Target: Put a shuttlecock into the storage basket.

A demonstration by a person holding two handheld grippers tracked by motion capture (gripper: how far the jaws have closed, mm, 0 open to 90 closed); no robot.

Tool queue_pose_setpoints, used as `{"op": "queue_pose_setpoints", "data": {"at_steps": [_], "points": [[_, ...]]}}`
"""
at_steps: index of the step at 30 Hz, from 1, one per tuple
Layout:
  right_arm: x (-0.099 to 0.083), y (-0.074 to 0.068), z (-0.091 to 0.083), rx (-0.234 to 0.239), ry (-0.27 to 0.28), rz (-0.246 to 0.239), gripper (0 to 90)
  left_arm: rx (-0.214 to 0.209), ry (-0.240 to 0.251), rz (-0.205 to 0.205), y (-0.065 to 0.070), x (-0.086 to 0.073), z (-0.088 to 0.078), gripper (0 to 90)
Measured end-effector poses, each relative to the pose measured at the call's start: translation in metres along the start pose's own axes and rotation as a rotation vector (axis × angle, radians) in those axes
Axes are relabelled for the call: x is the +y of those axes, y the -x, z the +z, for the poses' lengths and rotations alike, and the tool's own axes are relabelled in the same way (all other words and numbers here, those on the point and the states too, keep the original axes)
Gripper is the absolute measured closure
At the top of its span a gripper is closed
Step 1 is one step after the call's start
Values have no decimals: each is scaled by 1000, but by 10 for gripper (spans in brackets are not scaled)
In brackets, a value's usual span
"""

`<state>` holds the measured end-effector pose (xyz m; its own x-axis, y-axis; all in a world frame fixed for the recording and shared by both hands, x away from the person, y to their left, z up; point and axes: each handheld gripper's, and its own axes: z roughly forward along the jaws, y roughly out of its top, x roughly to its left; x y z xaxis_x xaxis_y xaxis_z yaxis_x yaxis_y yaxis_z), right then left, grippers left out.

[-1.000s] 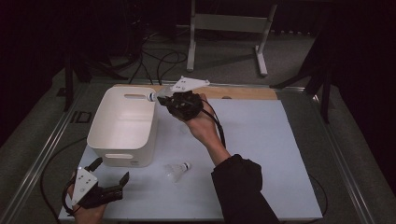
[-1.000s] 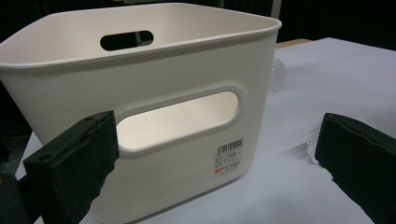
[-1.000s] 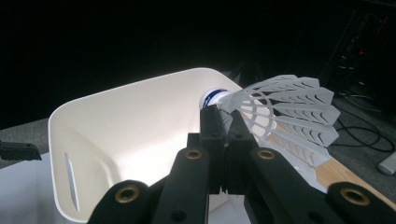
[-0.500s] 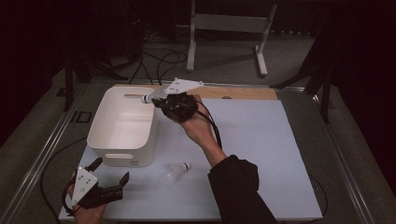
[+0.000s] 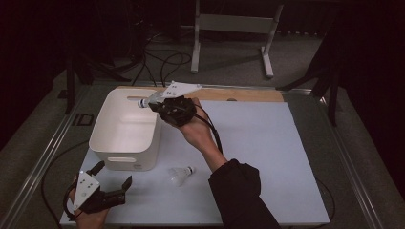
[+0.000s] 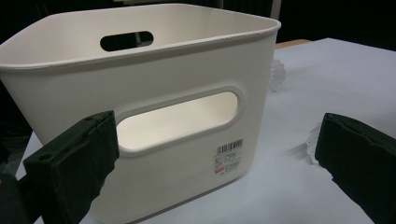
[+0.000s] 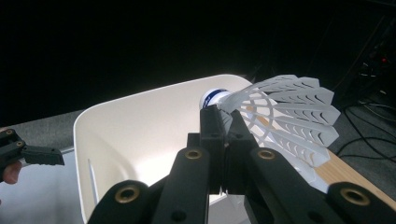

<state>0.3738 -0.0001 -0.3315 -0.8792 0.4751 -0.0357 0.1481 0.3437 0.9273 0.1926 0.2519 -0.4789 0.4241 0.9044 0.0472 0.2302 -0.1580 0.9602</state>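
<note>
While clamped in the right gripper, jaws pressed together on the skirt, a white shuttlecock held above the far right corner of the white bin, cork end with its blue band pointing out over the bin's hollow. Seen along the right gripper's own jaws: feathered skirt fanned out to the right, cork just past the fingertips, bin's pale inside below. Grey three-cornered plate on top of that gripper, cable trailing down along the forearm and dark sleeve.

Lower left, near the front edge of the tabletop: left gripper, jaws spread wide, nothing between them, aimed at the near wall of the bin. From its own camera, left gripper framing the bin's slotted handle and a small barcode label.

On the pale mat, just in front of the bin's near right corner: a second shuttlecock lying on its side, apart from both grippers. Behind the mat, a strip of bare wood; beyond, dark floor, cables and a grey stand.
</note>
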Motion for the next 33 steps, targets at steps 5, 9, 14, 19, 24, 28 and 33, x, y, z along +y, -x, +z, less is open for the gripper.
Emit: {"op": "queue_pose_setpoints", "data": {"at_steps": [5,9,14,19,24,28,33], "points": [[0,-2,3,7,-4,-6,892,-1,0,0,0,0,0,3],[1,-5,6,10,-9,-18,891,0,-1,-1,0,0,0,3],[1,-8,10,21,-14,-25,891,0,0,-1,0,0,0,3],[2,-11,15,25,-23,-29,890,0,0,0,0,0,0,3],[2,-15,20,34,-32,-32,890,1,-1,0,0,0,0,3],[3,-16,24,84,-26,-17,628,2,-2,0,-1,0,-1,3],[3,-15,25,66,-44,20,268,2,-1,-2,-1,0,-1,3]]}}
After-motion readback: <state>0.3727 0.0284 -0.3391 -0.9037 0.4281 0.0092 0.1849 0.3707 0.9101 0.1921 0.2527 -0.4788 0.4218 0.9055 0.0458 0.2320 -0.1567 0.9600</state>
